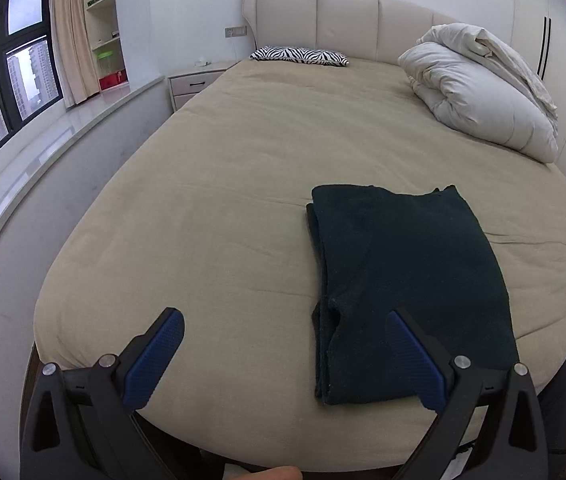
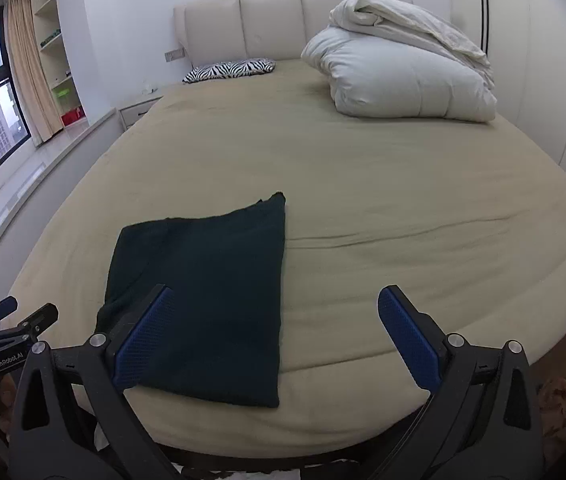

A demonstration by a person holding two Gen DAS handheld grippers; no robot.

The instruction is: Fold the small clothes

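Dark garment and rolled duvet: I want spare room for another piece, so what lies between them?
Only bare beige sheet with slight creases separates the dark garment from the duvet; the right wrist view shows it best.

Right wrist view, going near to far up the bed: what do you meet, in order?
right gripper with jaws open → folded dark garment near the foot edge → bare stretch of the tan bedsheet → white duvet pile → beige headboard.

A zebra-print pillow [image 1: 299, 56] lay against the padded headboard [image 1: 347, 20] on the tan bed sheet [image 1: 223, 200]. A bundled white duvet [image 1: 483, 92] sat at the bed's far right corner. Nightstand [image 1: 193, 84], curtain [image 1: 69, 32] and shelves [image 1: 101, 20] stood by the window [image 1: 3, 80].
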